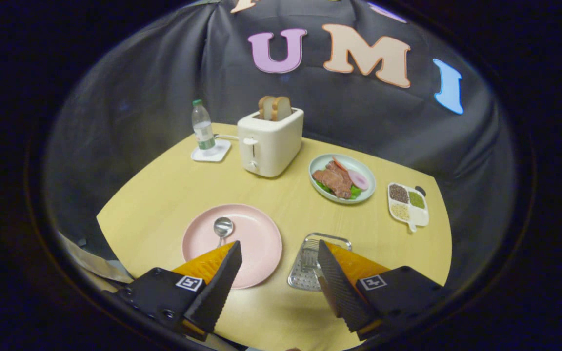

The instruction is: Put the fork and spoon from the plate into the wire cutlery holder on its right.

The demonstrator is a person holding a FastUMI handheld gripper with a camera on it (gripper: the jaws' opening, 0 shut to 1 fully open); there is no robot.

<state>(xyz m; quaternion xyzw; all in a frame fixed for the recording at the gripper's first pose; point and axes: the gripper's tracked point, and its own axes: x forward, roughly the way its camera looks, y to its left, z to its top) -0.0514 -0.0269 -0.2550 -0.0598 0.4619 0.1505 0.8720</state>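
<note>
Hand-held gripper (278,256) released above surface; spoon (222,228) lies flat on plate (256,243), so pinch may skid off.

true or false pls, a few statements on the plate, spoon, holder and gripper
1. A spoon lies on the pink plate. True.
2. The gripper is shut on the spoon. False: its fingers are spread wide with nothing between them, and the spoon lies just beyond the left fingertip.
3. The holder sits right of the plate. True; the right finger covers part of it.
4. The toaster is empty. False: two bread slices stick up from it.
5. The bottle lies on its side. False: it stands upright on a white coaster.
6. The fork is on the plate by the spoon. False: the spoon is the one utensil visible there; a fork-like shape shows in the holder.
</note>
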